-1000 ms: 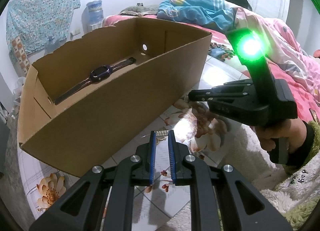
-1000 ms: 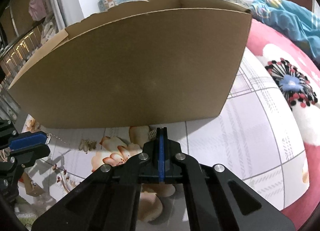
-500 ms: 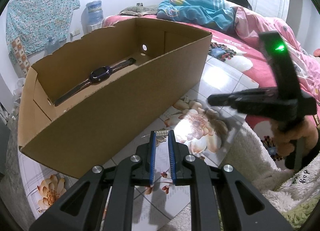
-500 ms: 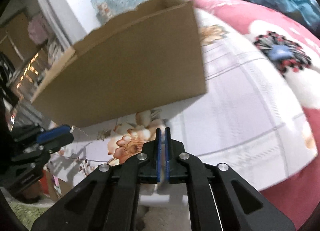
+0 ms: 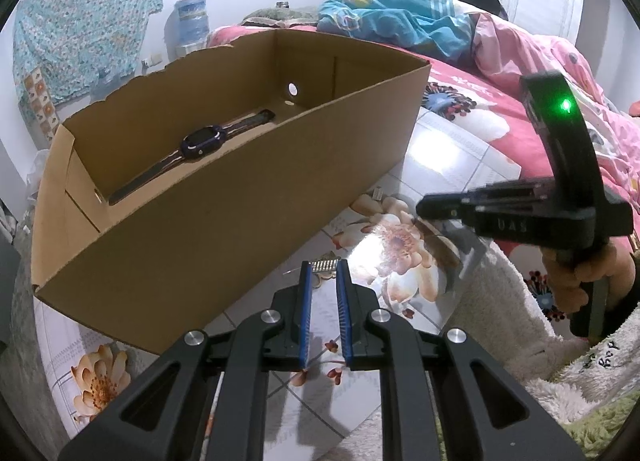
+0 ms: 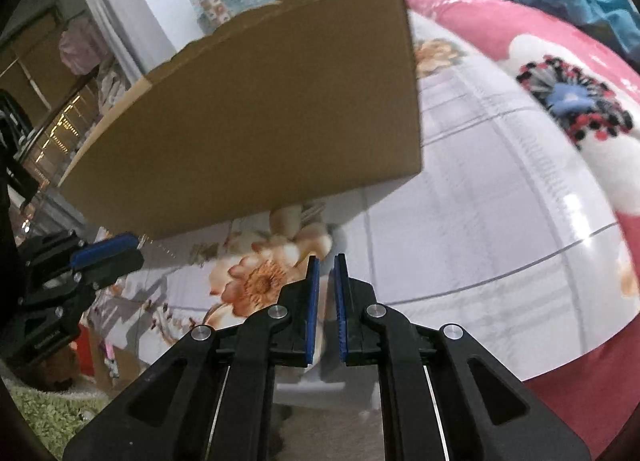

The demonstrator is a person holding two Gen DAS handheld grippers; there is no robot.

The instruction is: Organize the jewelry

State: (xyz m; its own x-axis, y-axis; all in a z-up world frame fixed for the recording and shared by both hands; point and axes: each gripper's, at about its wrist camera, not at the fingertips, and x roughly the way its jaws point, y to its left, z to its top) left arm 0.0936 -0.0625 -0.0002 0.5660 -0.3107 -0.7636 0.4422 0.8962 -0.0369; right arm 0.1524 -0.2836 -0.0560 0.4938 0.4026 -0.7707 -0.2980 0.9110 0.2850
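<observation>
Left tool (image 5: 323, 267) stood slightly parted, gripping nothing, its tips at a small silver comb-like clasp (image 5: 326, 264) with a fine chain, lying crosswise on the floral counter (image 5: 460, 165) just before the cardboard box (image 5: 224, 197). Right tool (image 6: 324, 261), also narrowly parted and empty, hovered farther right. A watch (image 5: 200, 141) lay inside the box. Left tool judged nearer

Right hand-held gripper (image 6: 324, 261) drawn back and up from the cardboard box (image 6: 256, 113), rotated rightward toward the bed. Blue pads (image 6: 313, 309), pressed together 1.0 s ago, now parted by a narrow gap. Green indicator light (image 5: 566, 105) dimmer than before.
</observation>
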